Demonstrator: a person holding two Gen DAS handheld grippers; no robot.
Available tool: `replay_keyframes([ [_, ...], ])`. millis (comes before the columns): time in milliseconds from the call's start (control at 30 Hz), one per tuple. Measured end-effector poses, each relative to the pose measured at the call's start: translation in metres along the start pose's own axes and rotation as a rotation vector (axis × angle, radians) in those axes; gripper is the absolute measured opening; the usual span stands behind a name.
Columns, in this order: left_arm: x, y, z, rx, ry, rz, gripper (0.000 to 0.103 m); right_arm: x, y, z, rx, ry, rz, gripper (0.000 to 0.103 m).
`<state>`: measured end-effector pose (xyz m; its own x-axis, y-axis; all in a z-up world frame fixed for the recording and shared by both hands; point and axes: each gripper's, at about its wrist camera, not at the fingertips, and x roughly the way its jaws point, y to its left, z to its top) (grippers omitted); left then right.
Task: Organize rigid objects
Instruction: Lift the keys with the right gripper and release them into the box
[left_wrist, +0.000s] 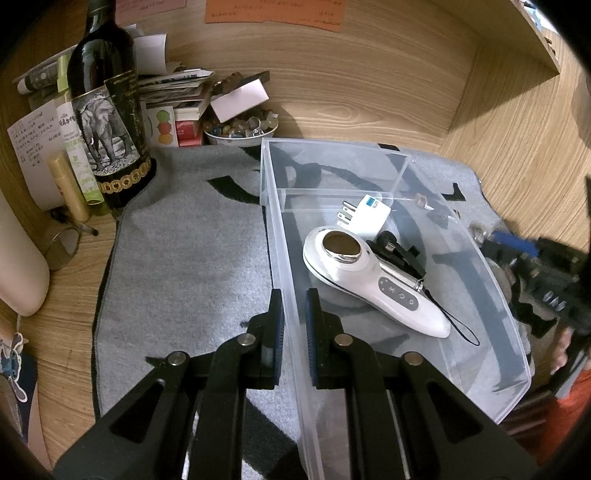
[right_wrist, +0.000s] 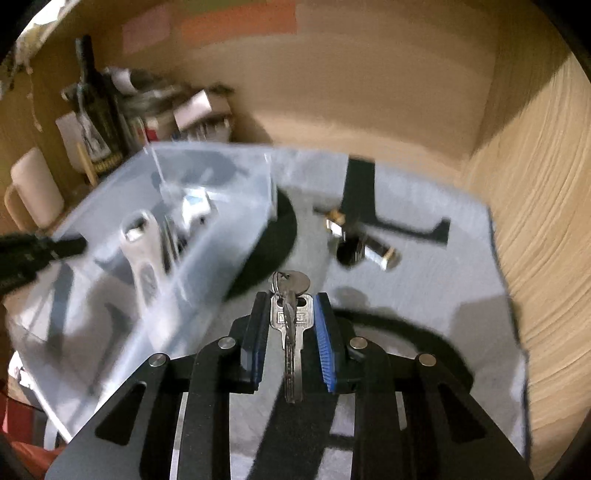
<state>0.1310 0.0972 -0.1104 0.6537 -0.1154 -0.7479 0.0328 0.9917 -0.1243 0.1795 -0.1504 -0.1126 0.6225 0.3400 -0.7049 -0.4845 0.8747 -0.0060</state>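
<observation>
The right gripper (right_wrist: 290, 321) has its blue-padded fingers (right_wrist: 325, 347) pinching a bunch of keys (right_wrist: 290, 314); the silver key heads sit between the pads and one blade hangs down toward the wrist. It hovers over the grey mat (right_wrist: 424, 295), just right of the clear plastic bin (right_wrist: 221, 236). The left gripper (left_wrist: 294, 325) straddles the bin's near-left wall (left_wrist: 280, 258), fingers slightly apart, holding nothing so far as I can tell.

Inside the bin (left_wrist: 480, 280) lie a white handheld device (left_wrist: 373, 284), a white plug adapter (left_wrist: 365, 216) and a small black gadget (left_wrist: 400, 254). Farther right on the mat, a dark lipstick-like tube (right_wrist: 364, 249) is not yet packed.

The grip looks thin: only the heads are caught, so the loose key could swing and slip the bunch free. Carried low, it might also clip the bin's wall and shove the bin.
</observation>
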Motion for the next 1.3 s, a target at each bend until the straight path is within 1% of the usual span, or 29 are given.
replay_keyframes([
  [233, -0.001, -0.001, 0.000, -0.001, 0.000, 0.000, 0.011, -0.039, 0.021, 0.030, -0.061, -0.147, 0.037, 0.022],
  [300, -0.001, -0.001, 0.000, 0.000, 0.000, 0.000, 0.011, -0.047, 0.031, 0.035, -0.094, -0.176, 0.051, 0.022],
  [433, -0.001, -0.001, 0.000, -0.002, 0.000, -0.001, 0.011, -0.050, 0.054, 0.042, -0.146, -0.193, 0.104, 0.022],
  [567, -0.001, -0.001, 0.000, -0.002, 0.000, -0.001, 0.011, -0.039, 0.075, 0.039, -0.198, -0.162, 0.147, 0.022],
  [633, -0.001, -0.001, 0.000, -0.004, 0.000, -0.003, 0.011, -0.028, 0.085, 0.037, -0.219, -0.123, 0.171, 0.022],
  [767, -0.001, -0.002, 0.000, -0.003, -0.001, -0.004, 0.011, -0.004, 0.097, 0.029, -0.235, -0.051, 0.186, 0.022],
  [833, -0.001, -0.002, 0.000, -0.005, 0.000, -0.004, 0.011, 0.005, 0.098, 0.027, -0.234, -0.022, 0.180, 0.022],
  [900, -0.001, -0.002, 0.000, -0.005, -0.001, -0.004, 0.011, 0.014, 0.098, 0.025, -0.224, 0.002, 0.155, 0.022],
  [1067, -0.001, -0.003, 0.000, -0.005, 0.000, -0.003, 0.011, 0.032, 0.100, 0.022, -0.250, 0.085, 0.168, 0.022],
  [1200, -0.001, -0.002, 0.000, -0.005, 0.000, -0.004, 0.011, 0.033, 0.100, 0.023, -0.254, 0.113, 0.176, 0.022],
  [1300, -0.001, -0.003, 0.001, -0.004, 0.000, -0.005, 0.011, 0.033, 0.099, 0.023, -0.251, 0.113, 0.172, 0.023],
])
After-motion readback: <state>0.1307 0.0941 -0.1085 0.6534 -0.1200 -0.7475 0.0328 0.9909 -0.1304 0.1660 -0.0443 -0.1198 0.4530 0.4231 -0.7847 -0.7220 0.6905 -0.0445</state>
